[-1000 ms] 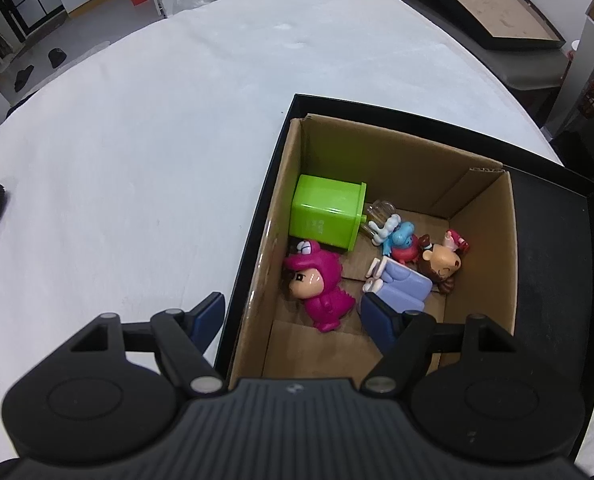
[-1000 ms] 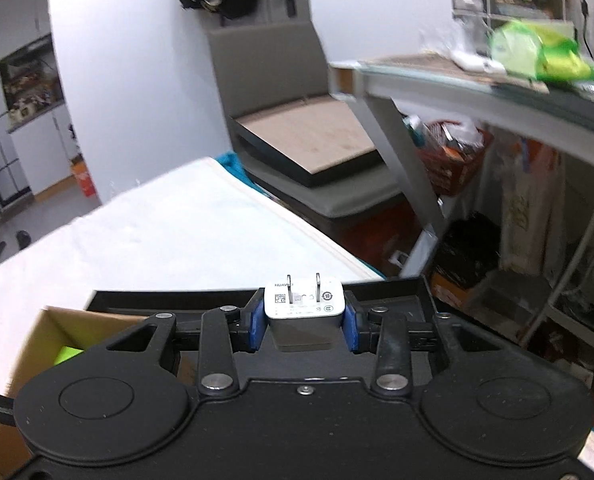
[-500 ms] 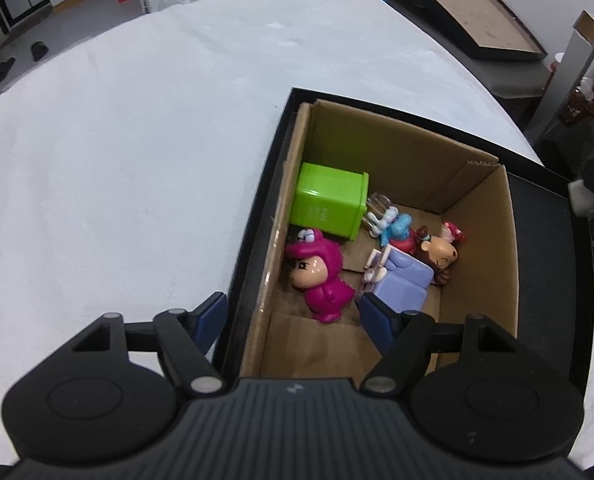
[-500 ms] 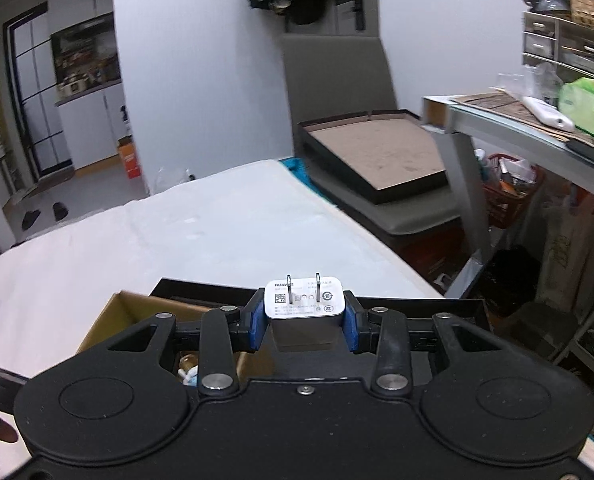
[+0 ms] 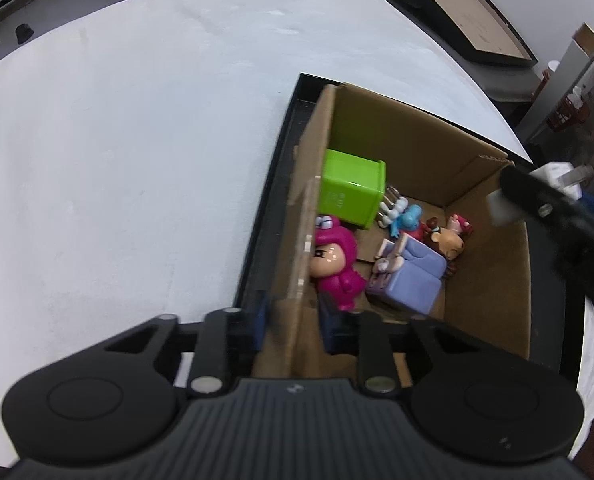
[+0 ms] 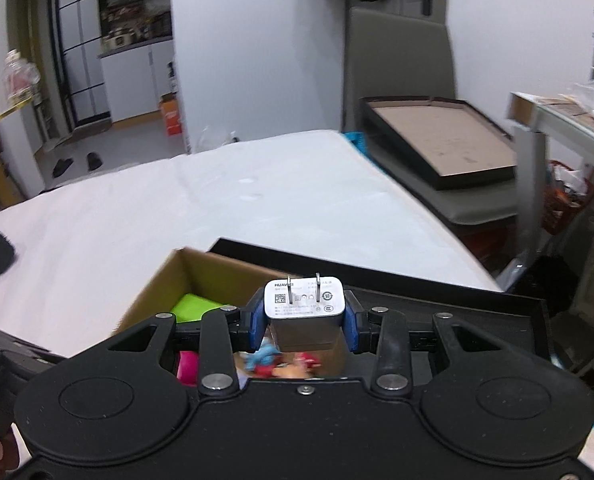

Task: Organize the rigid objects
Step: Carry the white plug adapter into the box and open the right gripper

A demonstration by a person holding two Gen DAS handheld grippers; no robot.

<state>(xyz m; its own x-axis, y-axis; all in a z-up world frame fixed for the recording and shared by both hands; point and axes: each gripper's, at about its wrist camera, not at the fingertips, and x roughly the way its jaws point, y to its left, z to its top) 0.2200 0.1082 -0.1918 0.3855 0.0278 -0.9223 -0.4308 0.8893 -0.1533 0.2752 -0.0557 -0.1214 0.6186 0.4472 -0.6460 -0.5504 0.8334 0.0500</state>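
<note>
Left gripper straddles the near-left wall of the cardboard box: one blue pad outside, one inside, cardboard flap between them. Whether the pads actually pinch the wall can't be told; they look close to it. Likely job: steadying the box.

Box sits in a black tray on a white table. Inside, left to right: pink hooded figurine against the left wall, green cube at far left, small blue figure w/ pale clips beside it, lilac block near centre, brown bear figure to the right.

Right gripper is clamped on a white charger plug, prongs pointing up/away, blue pads on both sides. In the left wrist view the plug hangs above the box's far-right corner, not yet below the rim.

Step in hand, as a judgement: carrying the plug over for drop-off; most items look already boxed. Next move calls for lowering the plug into the bare floor on the right side, clear of the bear, then spreading the pads. Risk: catching the right wall.
</note>
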